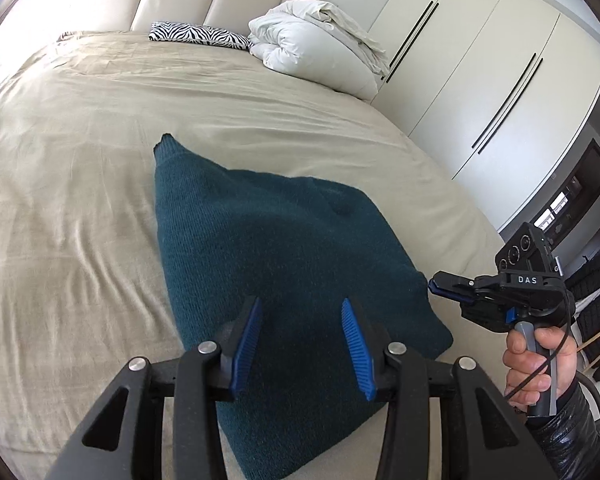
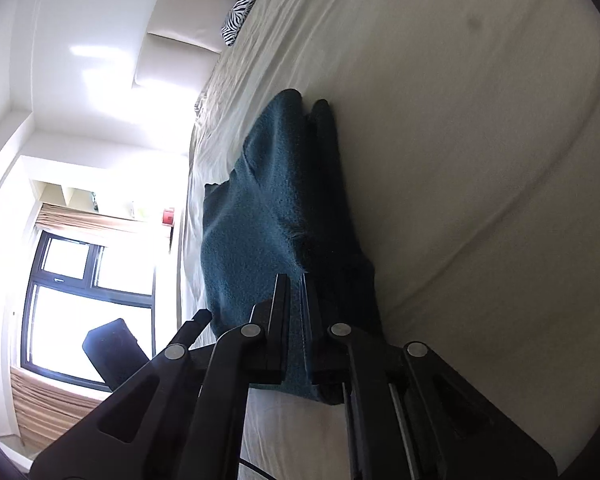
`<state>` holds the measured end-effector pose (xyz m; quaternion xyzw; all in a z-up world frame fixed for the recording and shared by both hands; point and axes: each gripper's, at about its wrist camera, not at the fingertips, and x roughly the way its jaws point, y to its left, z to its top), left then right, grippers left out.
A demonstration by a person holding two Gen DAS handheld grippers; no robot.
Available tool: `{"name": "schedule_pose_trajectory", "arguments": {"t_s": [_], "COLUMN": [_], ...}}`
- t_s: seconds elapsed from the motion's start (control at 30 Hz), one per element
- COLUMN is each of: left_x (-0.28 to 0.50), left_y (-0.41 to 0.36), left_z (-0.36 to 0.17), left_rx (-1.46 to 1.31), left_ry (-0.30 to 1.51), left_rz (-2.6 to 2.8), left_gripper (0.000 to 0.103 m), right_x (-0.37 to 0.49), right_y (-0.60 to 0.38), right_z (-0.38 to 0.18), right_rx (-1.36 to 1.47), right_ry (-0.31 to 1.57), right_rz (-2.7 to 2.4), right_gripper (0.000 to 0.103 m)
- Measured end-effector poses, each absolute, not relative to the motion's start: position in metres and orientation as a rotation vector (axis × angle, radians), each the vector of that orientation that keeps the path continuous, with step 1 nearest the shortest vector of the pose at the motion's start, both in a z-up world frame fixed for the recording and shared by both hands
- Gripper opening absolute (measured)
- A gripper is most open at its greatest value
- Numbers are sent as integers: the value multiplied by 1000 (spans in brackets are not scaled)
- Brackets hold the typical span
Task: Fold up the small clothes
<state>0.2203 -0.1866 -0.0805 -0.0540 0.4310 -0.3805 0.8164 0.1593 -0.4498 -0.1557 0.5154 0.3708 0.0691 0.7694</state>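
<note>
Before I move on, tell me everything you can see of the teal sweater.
The teal sweater is a dark blue-green knit with a fuzzy surface, already folded into a compact, roughly rectangular bundle. It lies flat on the beige bedsheet. The right gripper is pinched on its near right edge; the left gripper hangs open above it.

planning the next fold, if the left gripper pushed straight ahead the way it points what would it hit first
Most likely the teal sweater: the open left gripper points over it, and beyond lies only the beige bed sheet. Height above it is unclear.
</note>
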Motion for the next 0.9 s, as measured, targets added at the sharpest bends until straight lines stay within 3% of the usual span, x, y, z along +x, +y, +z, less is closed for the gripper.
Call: {"name": "schedule_pose_trajectory", "arguments": {"t_s": [0.2,0.3,0.4,0.7,0.77,0.9], "left_x": [263,267,266,266,267,270], "left_y": [-213,-221,-224,-235,-237,-238], "left_z": [-99,-113,-115,-119,-120,-122], "left_rx": [-44,-11,10,79,84,88], "left_ry": [994,1019,1015,1013,1014,1013], "left_rz": [-734,-718,-711,-674,-671,-677], "left_gripper": [45,45,45,45,45,45], "right_x": [214,240,240,264,284,300], "right_y": [-430,-438,-457,-456,-454,-455], "right_z": [-117,-151,-176,-111,-115,-151], "right_rx": [1016,1037,1162,1026,1029,1050], "right_ry": [805,905,850,768,802,898], "right_rz": [250,159,160,184,188,125], "right_gripper": [6,2,0,12,18,18]}}
